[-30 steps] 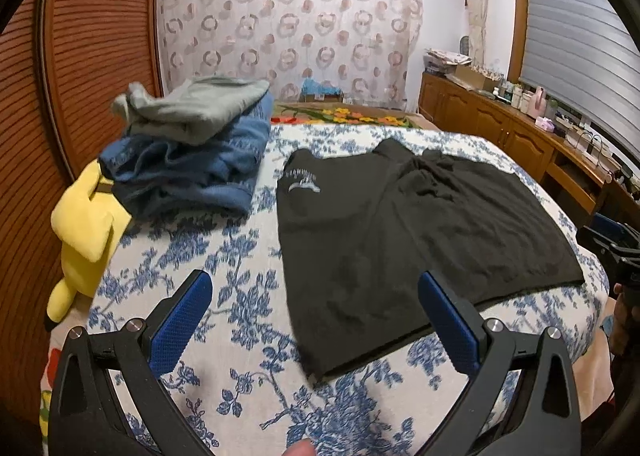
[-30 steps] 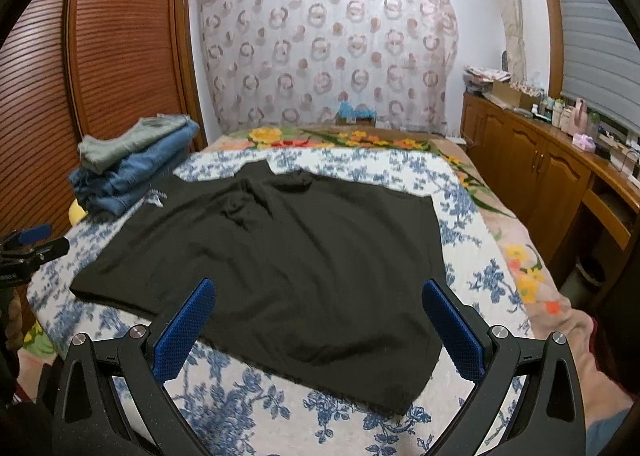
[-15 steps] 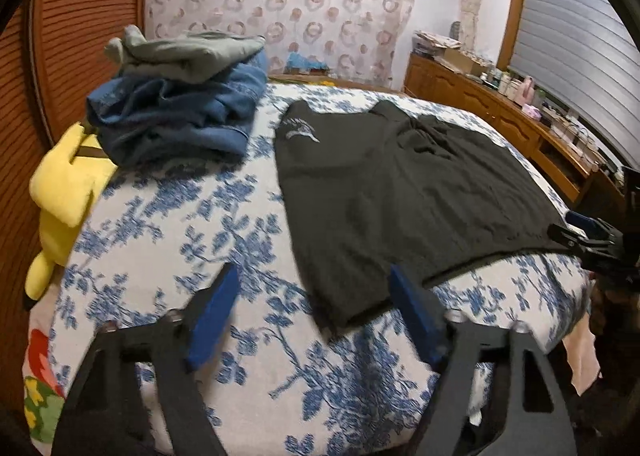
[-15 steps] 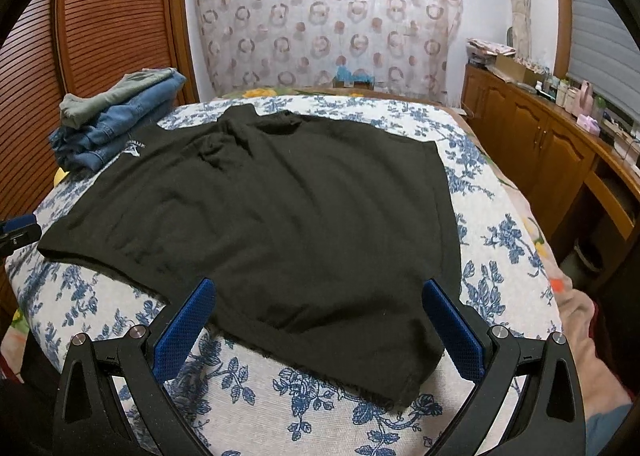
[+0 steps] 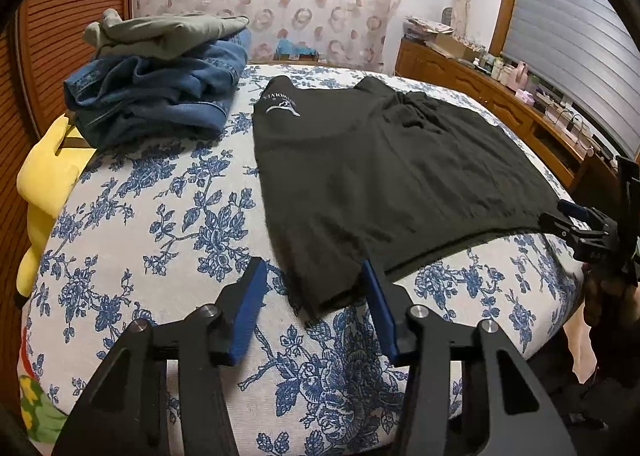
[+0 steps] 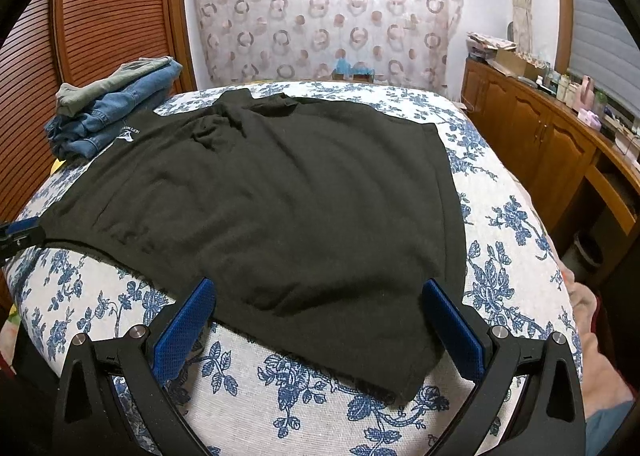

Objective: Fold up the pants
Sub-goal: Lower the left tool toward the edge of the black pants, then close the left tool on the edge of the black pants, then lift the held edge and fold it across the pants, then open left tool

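The black pants [image 6: 280,207] lie spread flat on the blue-flowered bedspread [image 5: 160,215], filling most of the middle of the bed, with a small white logo [image 5: 282,105] near the corner that points toward the folded clothes. Your left gripper [image 5: 314,310] sits low at the near left corner of the pants, its blue pads [image 5: 250,312] parted, one on the bare bedspread and the other at the hem, with the corner of the fabric lying between them and not pinched. Your right gripper [image 6: 320,330] hovers at the near right edge, its jaws spread wide with the hem between them; nothing is clamped there either. From the left wrist view the right gripper's tips show at the far corner of the hem, just touching or beside the cloth; you cannot tell which. Beyond the pants, at the far left of the bed, a folded stack of blue jeans [image 5: 160,95] carries a grey-green garment [image 5: 168,31] on top. A yellow plush toy [image 5: 44,191] rests at the bed's left edge, beside the slatted wooden wardrobe [image 6: 100,15]. A patterned curtain [image 6: 320,15] hangs behind the bed, and a wooden cabinet [image 6: 540,135] runs along the right wall.
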Available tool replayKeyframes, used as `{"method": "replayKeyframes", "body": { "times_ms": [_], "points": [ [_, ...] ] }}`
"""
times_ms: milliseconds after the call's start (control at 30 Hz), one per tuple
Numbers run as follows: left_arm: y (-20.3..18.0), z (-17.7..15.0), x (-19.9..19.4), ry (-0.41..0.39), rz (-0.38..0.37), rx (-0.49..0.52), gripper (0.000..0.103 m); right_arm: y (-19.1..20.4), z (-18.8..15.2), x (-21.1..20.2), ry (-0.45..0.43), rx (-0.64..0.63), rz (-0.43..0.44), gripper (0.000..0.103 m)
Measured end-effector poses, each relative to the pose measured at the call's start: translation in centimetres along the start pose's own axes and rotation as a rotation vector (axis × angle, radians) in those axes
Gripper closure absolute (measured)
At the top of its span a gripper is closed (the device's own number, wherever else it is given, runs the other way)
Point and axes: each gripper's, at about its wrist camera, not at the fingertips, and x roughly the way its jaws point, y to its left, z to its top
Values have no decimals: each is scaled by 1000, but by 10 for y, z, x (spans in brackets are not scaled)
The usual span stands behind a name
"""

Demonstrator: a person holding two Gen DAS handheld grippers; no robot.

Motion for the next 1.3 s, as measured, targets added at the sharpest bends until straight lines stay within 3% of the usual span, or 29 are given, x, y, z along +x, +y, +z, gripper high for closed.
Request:
{"method": "replayKeyframes", "body": {
  "times_ms": [67,100,133,367,533,867,1300],
  "points": [
    [-2,1,1,-1,5,12,54,0,-1,6,-15,-4,0,0],
    [-3,1,2,-2,6,20,63,0,-4,2,-23,-6,2,0],
    [-3,2,3,0,1,24,66,0,-6,2,-30,-7,2,0],
    [-4,3,4,9,-22,28,72,3,-13,4,-46,-12,7,0],
    [-4,7,1,-8,-53,23,92,1,-7,8,-42,-15,10,0],
    [-26,34,-23,-83,-127,73,96,-3,9,11,-1,-25,32,2],
    [-75,80,-8,-105,-232,187,97,-15,7,0,-10,5,58,10]
  ]
}}
